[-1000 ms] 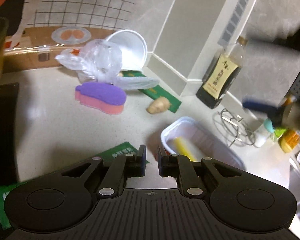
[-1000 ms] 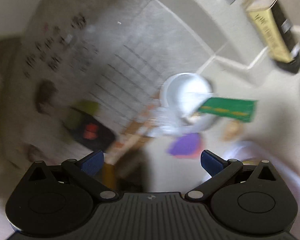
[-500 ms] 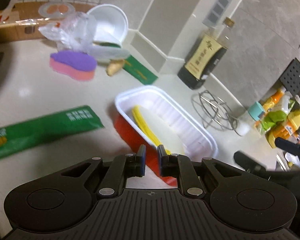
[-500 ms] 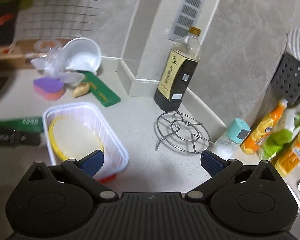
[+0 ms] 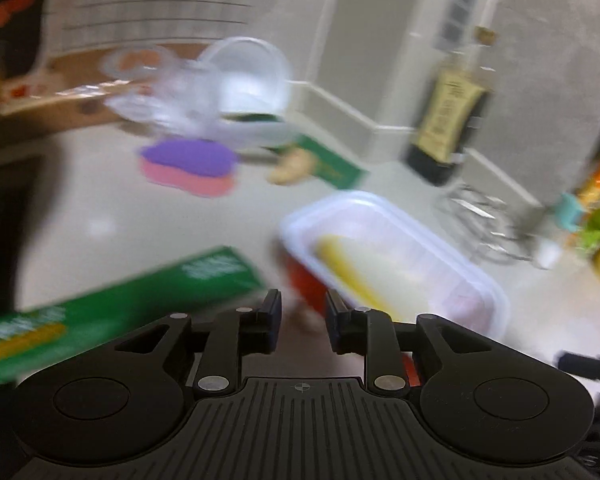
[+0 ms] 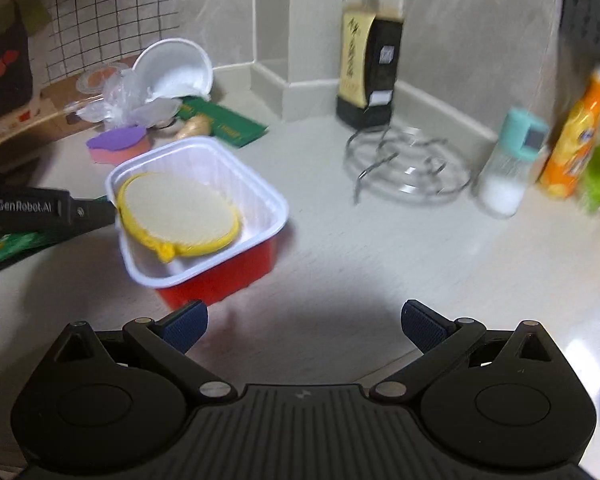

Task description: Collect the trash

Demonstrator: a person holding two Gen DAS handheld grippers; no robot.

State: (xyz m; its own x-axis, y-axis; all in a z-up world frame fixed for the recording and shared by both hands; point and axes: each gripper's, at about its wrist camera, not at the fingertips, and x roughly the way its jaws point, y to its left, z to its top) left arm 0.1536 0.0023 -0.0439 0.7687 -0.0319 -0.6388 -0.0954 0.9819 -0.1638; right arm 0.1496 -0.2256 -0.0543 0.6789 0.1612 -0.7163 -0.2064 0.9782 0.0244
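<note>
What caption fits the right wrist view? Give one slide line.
Open right gripper faces a red-and-white tray holding a yellow-rimmed lid on a cluttered kitchen counter.

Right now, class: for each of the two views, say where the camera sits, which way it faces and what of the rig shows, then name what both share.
Left wrist: on the left gripper, fingers a narrow gap apart, facing the tray and the sponge.
Right wrist: on the right gripper, fingers wide apart, facing the counter; the left gripper's arm enters at left.
Shared: tray, sponge, white bowl, sauce bottle.
</note>
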